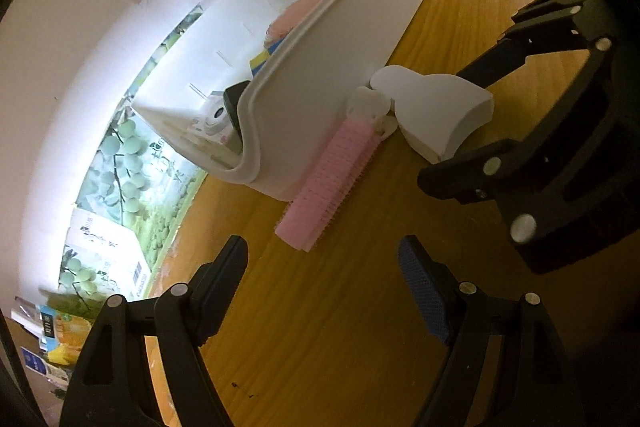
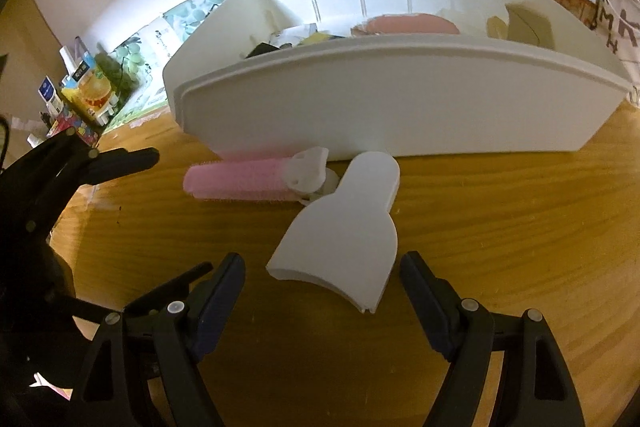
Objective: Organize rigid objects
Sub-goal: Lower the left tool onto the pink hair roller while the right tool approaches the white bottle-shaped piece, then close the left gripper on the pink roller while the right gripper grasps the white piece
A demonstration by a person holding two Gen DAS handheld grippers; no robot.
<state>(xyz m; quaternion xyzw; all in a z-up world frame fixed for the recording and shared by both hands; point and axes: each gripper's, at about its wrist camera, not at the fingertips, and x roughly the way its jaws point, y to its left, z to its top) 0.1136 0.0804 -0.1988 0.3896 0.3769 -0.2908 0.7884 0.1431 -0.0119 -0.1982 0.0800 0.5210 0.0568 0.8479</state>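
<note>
Both jaws apart, nothing gripped. Left gripper (image 1: 320,283) lined up on pink hair roller (image 1: 332,179) lying against white bin (image 1: 320,75) wall. Right gripper (image 2: 322,291) straddling white scoop-shaped piece (image 2: 344,243) on desk (image 2: 500,219), likely readying pickups for bin.

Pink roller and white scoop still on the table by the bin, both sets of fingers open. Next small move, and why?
Probably lower the right gripper onto the white scoop and close. Its wide end lies just ahead of the open fingers, nothing is held, and it lies outside the white bin. The left gripper lines up likewise behind the pink roller.
</note>
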